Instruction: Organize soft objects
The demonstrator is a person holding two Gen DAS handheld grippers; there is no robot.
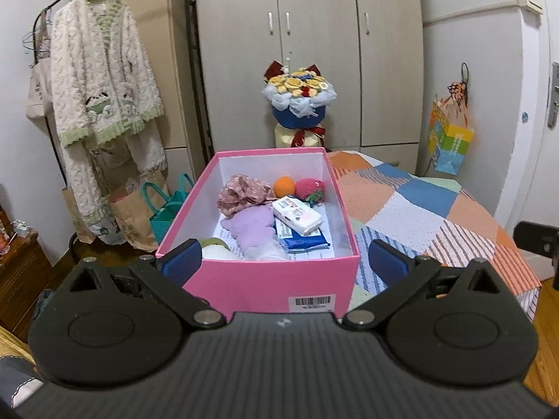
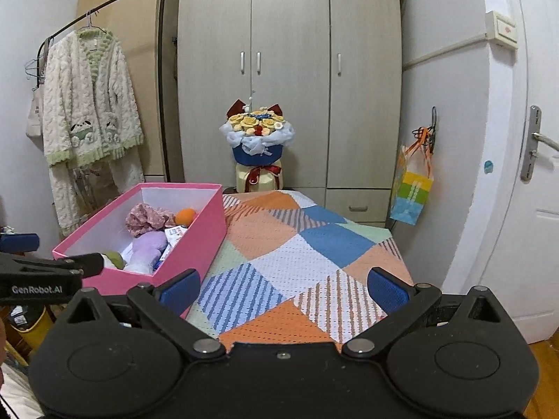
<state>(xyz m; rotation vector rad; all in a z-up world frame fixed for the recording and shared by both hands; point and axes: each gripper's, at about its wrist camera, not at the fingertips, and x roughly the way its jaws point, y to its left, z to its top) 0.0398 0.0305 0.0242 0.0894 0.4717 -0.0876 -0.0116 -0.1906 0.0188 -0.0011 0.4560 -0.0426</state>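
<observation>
A pink box (image 1: 258, 279) stands open on the patchwork table cover (image 1: 436, 209). Inside lie a floral cloth (image 1: 244, 193), an orange ball (image 1: 283, 185), a red knitted strawberry (image 1: 311, 188), a purple plush (image 1: 251, 225), a tissue pack (image 1: 297, 214), a blue packet (image 1: 305, 241) and a green-white item (image 1: 215, 246). My left gripper (image 1: 284, 265) is open and empty, its jaws on either side of the box's near end. My right gripper (image 2: 283, 291) is open and empty above the bare cover (image 2: 297, 255), right of the box (image 2: 206, 230). The left gripper's finger (image 2: 87, 263) shows there too.
A flower bouquet (image 1: 298, 97) stands behind the table before a wardrobe (image 1: 314, 52). A fluffy robe (image 1: 101, 87) hangs on a rack at left, paper bags (image 1: 132, 223) below it. A colourful gift bag (image 1: 449, 143) hangs on the right wall near a door (image 2: 531, 174).
</observation>
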